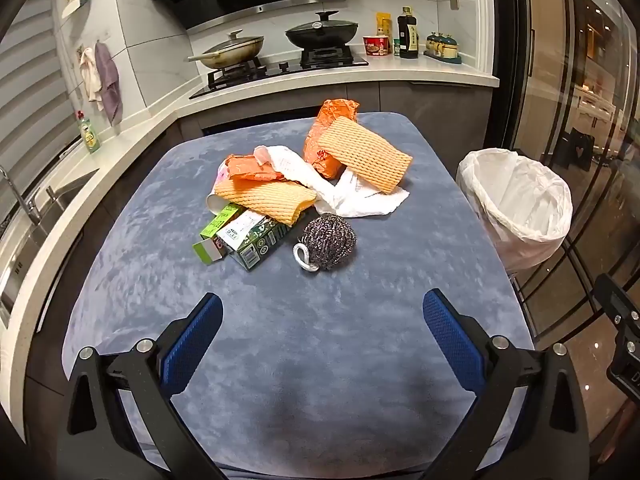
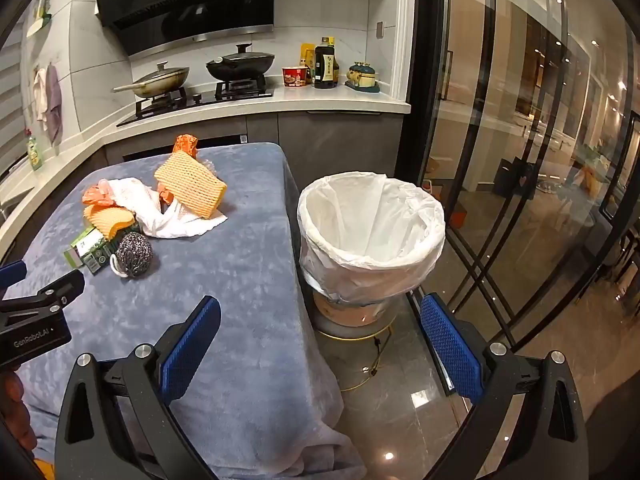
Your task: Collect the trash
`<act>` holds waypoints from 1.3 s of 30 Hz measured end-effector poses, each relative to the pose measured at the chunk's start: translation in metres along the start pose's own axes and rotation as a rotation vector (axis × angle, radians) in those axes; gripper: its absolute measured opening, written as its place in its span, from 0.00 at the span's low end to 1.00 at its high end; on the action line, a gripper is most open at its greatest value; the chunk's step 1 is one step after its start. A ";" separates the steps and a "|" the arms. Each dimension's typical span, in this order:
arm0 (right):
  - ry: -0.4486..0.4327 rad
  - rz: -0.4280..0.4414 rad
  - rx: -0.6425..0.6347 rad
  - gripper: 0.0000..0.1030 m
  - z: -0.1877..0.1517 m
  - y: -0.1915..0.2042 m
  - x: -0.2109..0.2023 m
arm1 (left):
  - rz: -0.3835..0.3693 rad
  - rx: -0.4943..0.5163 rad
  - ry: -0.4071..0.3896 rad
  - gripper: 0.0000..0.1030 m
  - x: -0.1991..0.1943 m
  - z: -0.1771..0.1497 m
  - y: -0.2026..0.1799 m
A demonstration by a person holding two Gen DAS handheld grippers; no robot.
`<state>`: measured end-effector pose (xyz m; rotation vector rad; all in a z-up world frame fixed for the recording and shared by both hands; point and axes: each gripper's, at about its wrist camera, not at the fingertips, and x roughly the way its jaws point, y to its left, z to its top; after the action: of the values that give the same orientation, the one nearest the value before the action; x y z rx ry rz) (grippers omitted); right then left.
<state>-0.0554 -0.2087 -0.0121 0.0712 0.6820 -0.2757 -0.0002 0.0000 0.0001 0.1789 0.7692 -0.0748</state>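
Note:
A heap of trash lies on the blue-grey cloth of the table (image 1: 280,340): orange foam netting (image 1: 366,152), a second netting piece (image 1: 266,200), crumpled orange wrappers (image 1: 250,168), white paper (image 1: 352,196), a green carton (image 1: 240,240) and a steel-wool scrubber (image 1: 328,246). My left gripper (image 1: 322,308) hovers open over the near part of the table, short of the scrubber. My right gripper (image 2: 320,312) is open above the table's right edge, nothing between its fingers. The bin with a white liner (image 2: 372,232) stands on a stool right of the table.
A kitchen counter (image 1: 340,74) with a hob, two lidded pans and bottles runs behind the table. A sink (image 1: 36,216) sits at the left. Glass sliding doors (image 2: 520,160) close off the right side. The left gripper's body (image 2: 36,312) shows at the left in the right wrist view.

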 end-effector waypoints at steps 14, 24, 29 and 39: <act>-0.004 -0.005 -0.006 0.93 0.002 -0.002 -0.001 | 0.003 -0.002 0.000 0.93 0.002 0.001 0.002; -0.007 -0.003 -0.009 0.93 0.001 0.004 -0.001 | 0.005 -0.003 -0.003 0.93 -0.001 0.001 0.002; -0.009 -0.005 -0.011 0.93 0.002 0.003 -0.002 | 0.004 -0.003 -0.003 0.93 -0.001 0.001 0.002; -0.009 -0.004 -0.012 0.93 0.003 0.003 -0.002 | 0.004 -0.004 -0.004 0.93 -0.001 0.001 0.002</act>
<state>-0.0549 -0.2061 -0.0087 0.0568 0.6750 -0.2756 -0.0001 0.0015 0.0016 0.1767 0.7645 -0.0702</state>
